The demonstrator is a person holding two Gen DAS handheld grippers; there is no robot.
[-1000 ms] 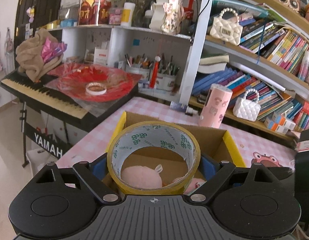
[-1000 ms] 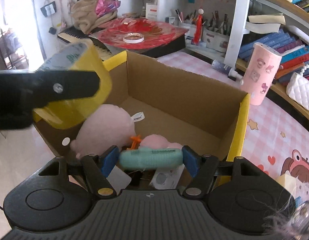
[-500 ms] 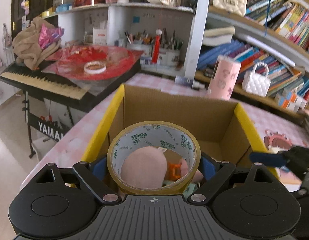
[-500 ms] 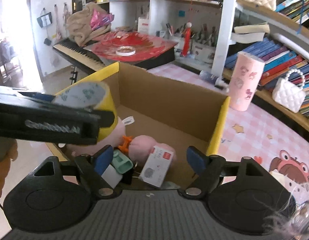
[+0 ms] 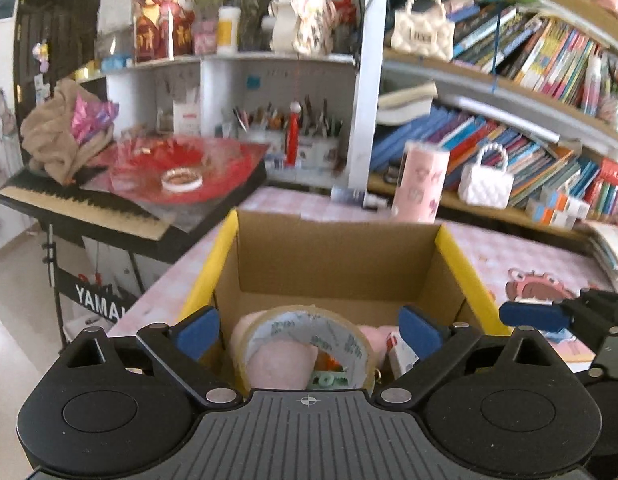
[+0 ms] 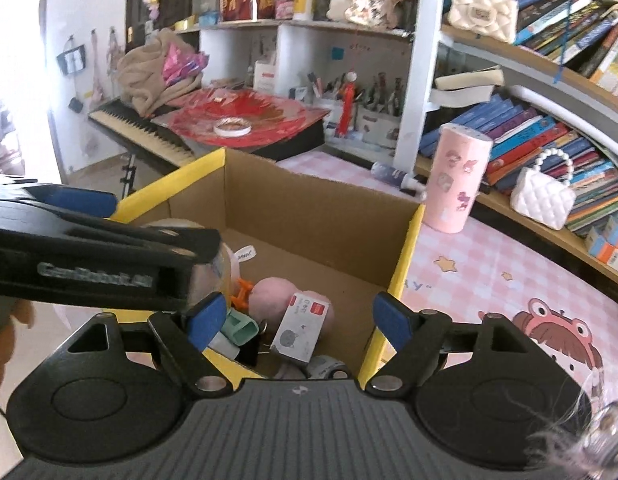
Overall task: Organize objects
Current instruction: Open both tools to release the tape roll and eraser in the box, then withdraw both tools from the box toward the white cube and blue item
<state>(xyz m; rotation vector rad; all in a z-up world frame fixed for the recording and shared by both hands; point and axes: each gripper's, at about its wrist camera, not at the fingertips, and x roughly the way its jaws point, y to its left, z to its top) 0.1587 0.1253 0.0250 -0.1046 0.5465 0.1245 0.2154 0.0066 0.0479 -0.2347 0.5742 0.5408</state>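
Released half a second back, the yellow-edged roll of clear packing tape [image 5: 307,346] now lies inside the yellow-rimmed cardboard box [image 5: 337,256], propped on a pink plush toy [image 5: 279,362]. Left gripper [image 5: 309,330] gapes wide, right gripper [image 6: 299,314] too, both empty. Risk: crowded, the two grippers could clash over the box; the roll may slide.

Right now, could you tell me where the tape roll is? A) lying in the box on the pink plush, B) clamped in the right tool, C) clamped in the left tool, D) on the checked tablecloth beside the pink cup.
A: the tape roll lies in the box on the pink plush, while the left tool stands open, its pads clear of the roll, and the right tool is open too.
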